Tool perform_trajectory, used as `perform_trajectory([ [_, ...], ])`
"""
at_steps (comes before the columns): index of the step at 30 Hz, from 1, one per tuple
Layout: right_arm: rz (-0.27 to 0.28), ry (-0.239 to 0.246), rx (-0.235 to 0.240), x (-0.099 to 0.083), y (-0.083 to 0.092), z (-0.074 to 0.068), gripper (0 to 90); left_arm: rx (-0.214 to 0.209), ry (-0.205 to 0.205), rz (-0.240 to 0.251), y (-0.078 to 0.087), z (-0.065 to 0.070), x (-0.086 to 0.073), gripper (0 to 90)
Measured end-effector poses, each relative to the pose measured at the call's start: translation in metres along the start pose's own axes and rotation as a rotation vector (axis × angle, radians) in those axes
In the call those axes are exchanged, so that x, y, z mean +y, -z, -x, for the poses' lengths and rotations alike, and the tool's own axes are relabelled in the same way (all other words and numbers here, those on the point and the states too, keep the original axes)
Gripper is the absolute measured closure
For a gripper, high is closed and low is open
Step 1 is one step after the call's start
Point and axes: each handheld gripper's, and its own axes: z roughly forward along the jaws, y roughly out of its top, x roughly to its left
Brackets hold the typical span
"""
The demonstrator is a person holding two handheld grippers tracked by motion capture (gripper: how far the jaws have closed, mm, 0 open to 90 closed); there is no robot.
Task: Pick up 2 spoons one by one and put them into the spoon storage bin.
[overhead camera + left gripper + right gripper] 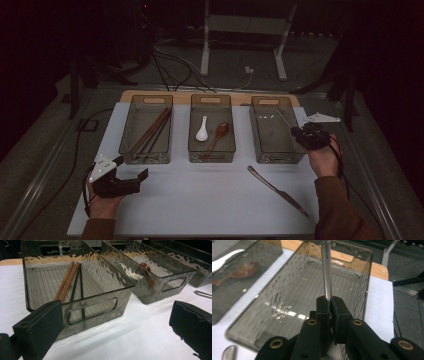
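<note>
My right tongs (329,308) pinch a thin metal utensil (326,272) (which end, I cannot tell), its shaft rising over the empty right bin (260,145) at centre right of the high view. My left tongs (131,176) rest spread wide with nothing between them at lower left, just before the chopstick bin (120,293). The middle bin (195,145) holds two spoons (202,130). A knife (277,190) lies on the white mat (200,205), lower right.
</note>
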Motion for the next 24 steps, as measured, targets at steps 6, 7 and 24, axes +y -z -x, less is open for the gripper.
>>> perform_trajectory([
  [6,-0.022,-0.042,-0.012,-0.001,-0.012,0.003,85.1,0.005,-0.006,0.001,0.0,0.0,0.0,0.5],
  [7,-0.028,-0.046,-0.011,-0.001,-0.015,0.003,85.1,0.007,-0.009,0.001,0.001,0.0,0.0,0.5],
  [24,-0.007,-0.168,0.087,-0.003,-0.017,0.004,7.8,0.044,-0.037,0.012,0.008,0.0,0.002,0.5],
])
